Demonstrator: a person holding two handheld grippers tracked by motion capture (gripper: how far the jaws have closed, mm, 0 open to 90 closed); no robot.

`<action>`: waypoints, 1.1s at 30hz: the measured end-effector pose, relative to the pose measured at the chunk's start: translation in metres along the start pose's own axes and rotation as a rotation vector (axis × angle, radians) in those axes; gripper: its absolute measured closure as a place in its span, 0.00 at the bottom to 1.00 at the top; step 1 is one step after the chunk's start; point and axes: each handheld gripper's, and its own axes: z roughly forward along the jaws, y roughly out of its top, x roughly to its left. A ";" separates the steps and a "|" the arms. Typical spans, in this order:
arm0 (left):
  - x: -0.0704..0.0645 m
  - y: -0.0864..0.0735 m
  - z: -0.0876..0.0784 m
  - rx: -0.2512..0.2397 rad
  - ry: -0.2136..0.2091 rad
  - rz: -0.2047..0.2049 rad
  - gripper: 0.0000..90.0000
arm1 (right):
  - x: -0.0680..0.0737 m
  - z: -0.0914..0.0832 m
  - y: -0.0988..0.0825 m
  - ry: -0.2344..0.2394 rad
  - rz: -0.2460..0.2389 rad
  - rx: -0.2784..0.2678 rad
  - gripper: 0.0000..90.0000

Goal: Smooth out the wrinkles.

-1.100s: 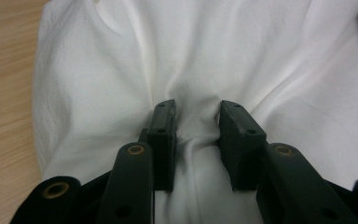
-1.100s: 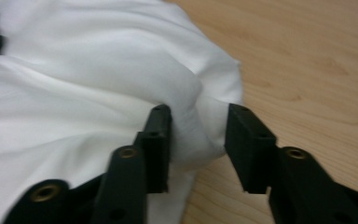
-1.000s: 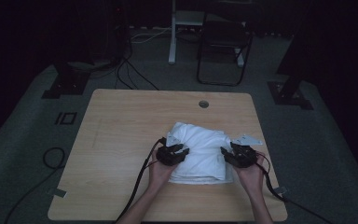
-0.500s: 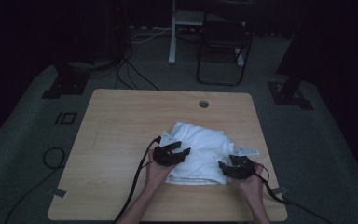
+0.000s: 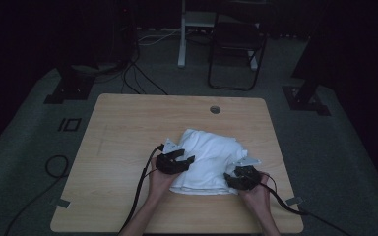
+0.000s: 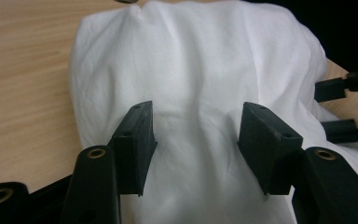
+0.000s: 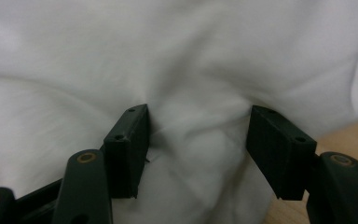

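On the wooden table (image 5: pixel 128 128), near its front edge, lies the folded white cloth (image 5: pixel 206 157). Both the left gripper (image 5: pixel 179 160) and right gripper (image 5: pixel 238 176) have just been opening; their jaws now stand apart over loose fabric, suggesting the fold is released.

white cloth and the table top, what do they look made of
Cloth: soft woven fabric, likely cotton, matte; it creases and drapes in folds. Table: light wood or wood-look laminate, smooth; faint straight grain lines show, so which one stays open.
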 end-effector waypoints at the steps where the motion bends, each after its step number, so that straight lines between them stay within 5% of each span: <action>1: 0.000 -0.002 0.000 -0.003 0.001 -0.008 0.51 | 0.000 0.000 0.000 0.000 0.000 0.000 0.43; 11: 0.014 -0.015 -0.016 -0.018 0.048 -0.039 0.51 | -0.010 0.033 0.020 0.112 0.039 -0.050 0.49; 15: 0.022 -0.016 -0.022 -0.021 0.080 -0.039 0.51 | -0.002 0.040 0.029 0.103 0.020 -0.050 0.50; 25: 0.064 -0.009 -0.037 -0.017 0.238 -0.055 0.51 | 0.029 0.074 0.066 0.122 -0.003 -0.068 0.45; 33: 0.087 0.005 -0.023 -0.004 0.262 -0.089 0.48 | 0.028 0.089 0.080 0.111 0.055 -0.087 0.39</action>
